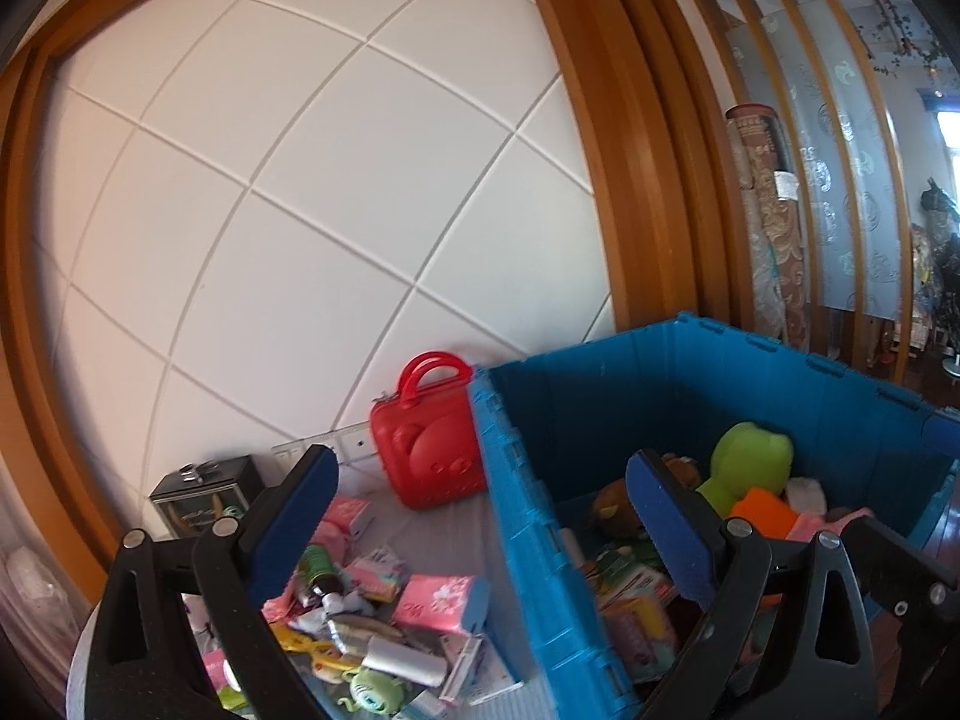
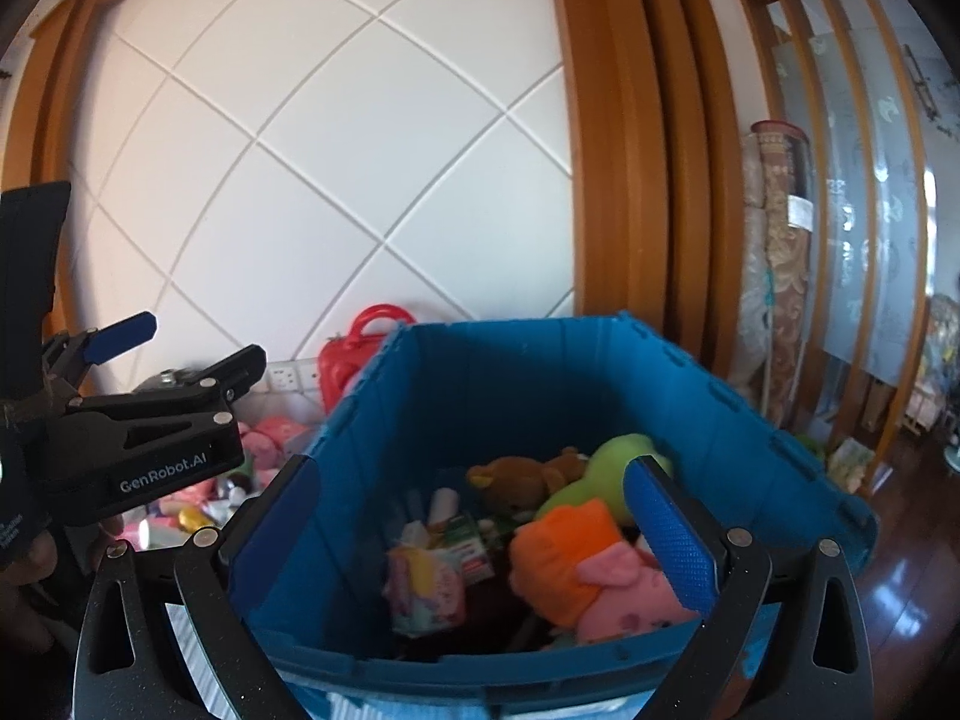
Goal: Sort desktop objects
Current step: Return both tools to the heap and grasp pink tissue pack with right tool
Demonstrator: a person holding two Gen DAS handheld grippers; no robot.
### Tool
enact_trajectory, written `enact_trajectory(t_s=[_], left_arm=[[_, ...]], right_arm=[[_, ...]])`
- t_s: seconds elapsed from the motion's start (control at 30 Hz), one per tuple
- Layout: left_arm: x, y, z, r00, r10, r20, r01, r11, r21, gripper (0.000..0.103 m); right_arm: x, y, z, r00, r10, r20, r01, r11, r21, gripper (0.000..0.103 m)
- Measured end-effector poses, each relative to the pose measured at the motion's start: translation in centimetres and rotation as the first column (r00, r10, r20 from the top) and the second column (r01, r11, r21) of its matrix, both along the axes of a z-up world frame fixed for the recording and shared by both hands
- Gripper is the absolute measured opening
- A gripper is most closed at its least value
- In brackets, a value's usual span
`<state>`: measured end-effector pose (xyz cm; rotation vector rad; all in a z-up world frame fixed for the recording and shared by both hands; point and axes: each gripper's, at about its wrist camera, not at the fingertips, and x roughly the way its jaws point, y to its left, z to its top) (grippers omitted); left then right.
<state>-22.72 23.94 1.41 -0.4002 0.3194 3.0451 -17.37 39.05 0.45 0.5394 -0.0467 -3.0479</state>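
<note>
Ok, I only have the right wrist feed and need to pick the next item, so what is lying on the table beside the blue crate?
Observer: A pile of small items lies left of the blue crate; closest to the crate wall is a pink tissue pack.
Operator: Is the left one carrying anything?
Observer: No. The left gripper is open with nothing between its fingers, above that pile.
Operator: And at the back, by the wall?
Observer: A red case stands upright there, with a bear face moulded on its side.
</note>
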Motion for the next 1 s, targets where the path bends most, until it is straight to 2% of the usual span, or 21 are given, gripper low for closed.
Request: enact_trajectory(t_s=[0.43, 0.6, 0.77, 1.0], left_arm=[[-0.1, -10.1, -1.6, 0.995, 0.095, 0.043, -0.096, 0.995, 0.027, 0.098], [0.5, -17.1, -3.2, 0.987, 0.147, 0.061, -0.148, 0.989, 0.022, 0.098], [0.6, -25.6, -5.3, 0.969, 0.225, 0.099, -0.226, 0.974, 0.005, 0.098], [0.9, -34.2, -8.5, 0.956, 0.262, 0.132, -0.258, 0.965, -0.044, 0.098]], right_arm=[[-2.1, -8.2, -0.6, 0.996, 0.09, 0.026, -0.091, 0.996, 0.005, 0.102], [-2.7, -13.1, -1.4, 0.992, 0.118, 0.05, -0.119, 0.993, 0.022, 0.102], [-3.5, -17.3, -2.8, 0.989, 0.118, 0.089, -0.121, 0.992, 0.026, 0.102], [-5.4, -22.4, -6.8, 0.975, 0.148, 0.166, -0.146, 0.989, -0.023, 0.102]])
